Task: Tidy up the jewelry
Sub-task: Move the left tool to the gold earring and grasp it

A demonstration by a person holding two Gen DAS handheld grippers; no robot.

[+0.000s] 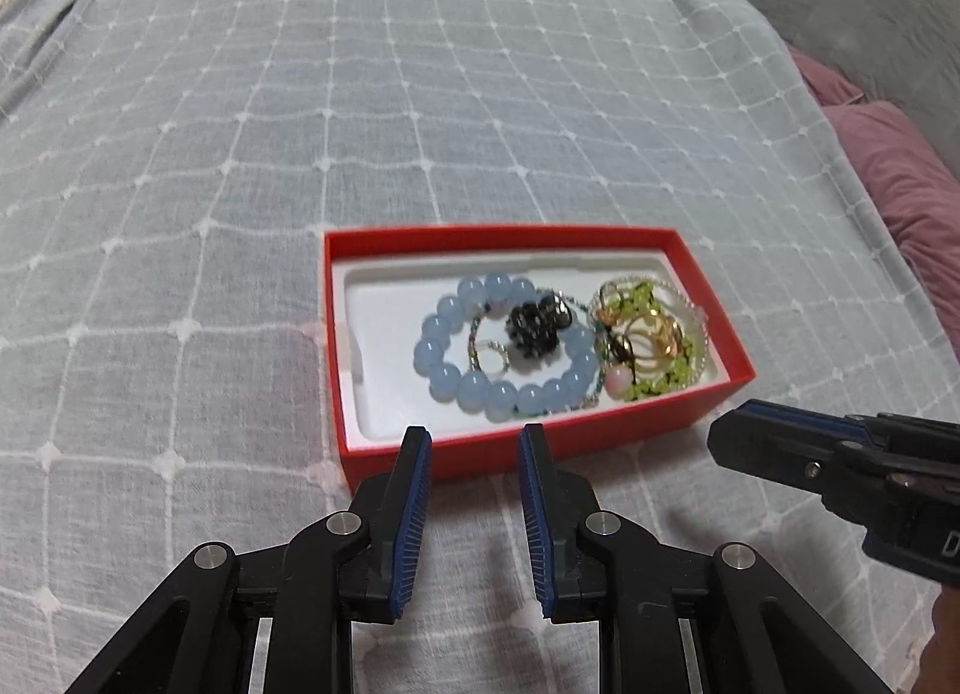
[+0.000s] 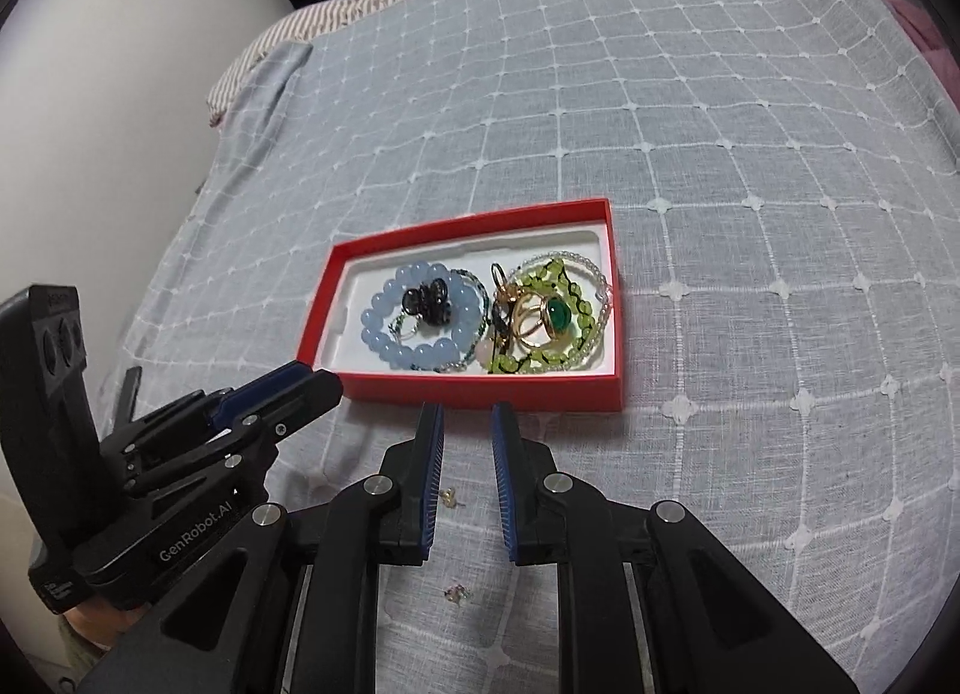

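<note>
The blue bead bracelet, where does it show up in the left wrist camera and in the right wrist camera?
Left wrist view: the blue bead bracelet lies mid-frame, centre of the red box, just beyond the left gripper.
Right wrist view: the bracelet sits in the box's left half, left of centre.
Shared landmark: the black flower charm inside its loop.

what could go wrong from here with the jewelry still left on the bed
The small gold piece and the tiny one nearer the camera lie loose on the soft blanket, outside the red box. Between the open right gripper fingers, they could be pressed into fabric or slip the pads. The tangled pile may snag.
</note>
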